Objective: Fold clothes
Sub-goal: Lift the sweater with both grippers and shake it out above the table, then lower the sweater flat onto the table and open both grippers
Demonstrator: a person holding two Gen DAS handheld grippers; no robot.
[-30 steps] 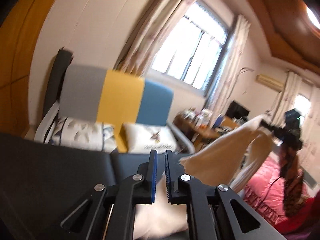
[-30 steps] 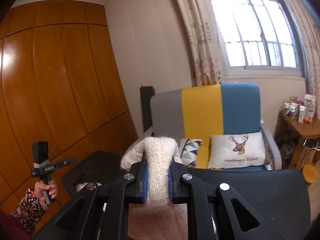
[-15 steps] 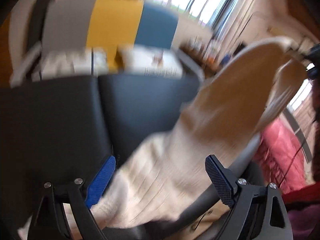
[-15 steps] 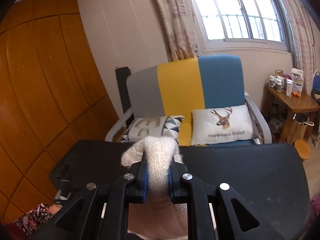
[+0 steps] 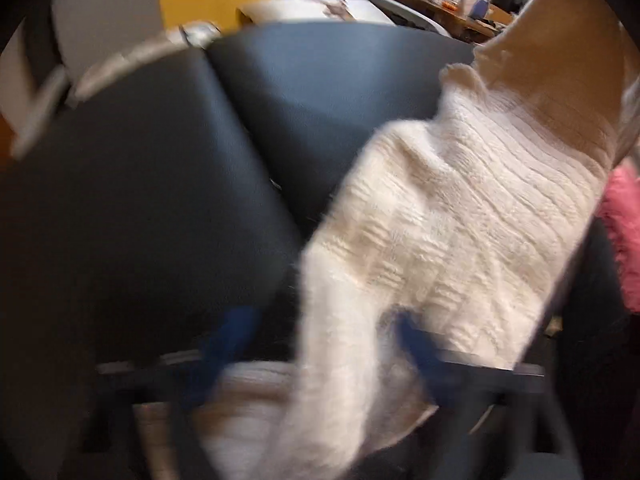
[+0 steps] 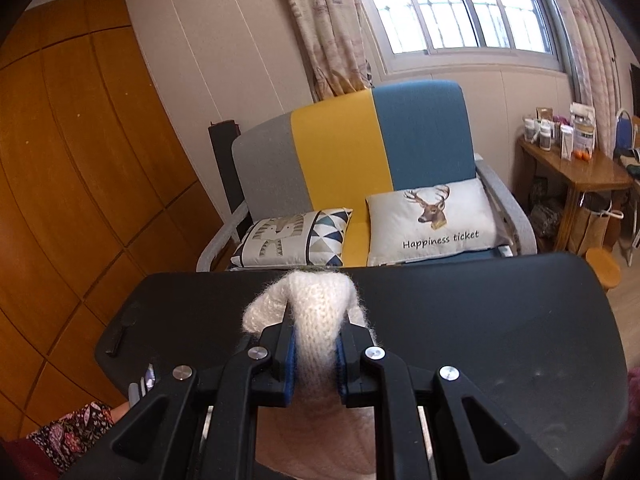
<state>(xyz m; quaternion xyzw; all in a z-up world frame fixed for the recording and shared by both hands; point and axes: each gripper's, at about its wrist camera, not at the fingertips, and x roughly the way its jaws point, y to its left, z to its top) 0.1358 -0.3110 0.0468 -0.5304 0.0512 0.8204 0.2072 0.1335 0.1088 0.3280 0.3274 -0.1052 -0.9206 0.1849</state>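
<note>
Sweater (image 6: 318, 320) clamped in R gripper (image 6: 316, 354); L gripper (image 5: 320, 344) blurred, prob. apart

A white knit sweater (image 5: 460, 208) drapes onto the black table (image 6: 500, 320).

Cream ribbed sweater (image 5: 460, 216) — black table (image 6: 500, 328), grey-yellow-blue chair (image 6: 360, 148).

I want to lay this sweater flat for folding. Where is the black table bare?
In the right wrist view, the black table is bare right of the right gripper and toward the sofa. The white sweater crowds the near edge.
</note>
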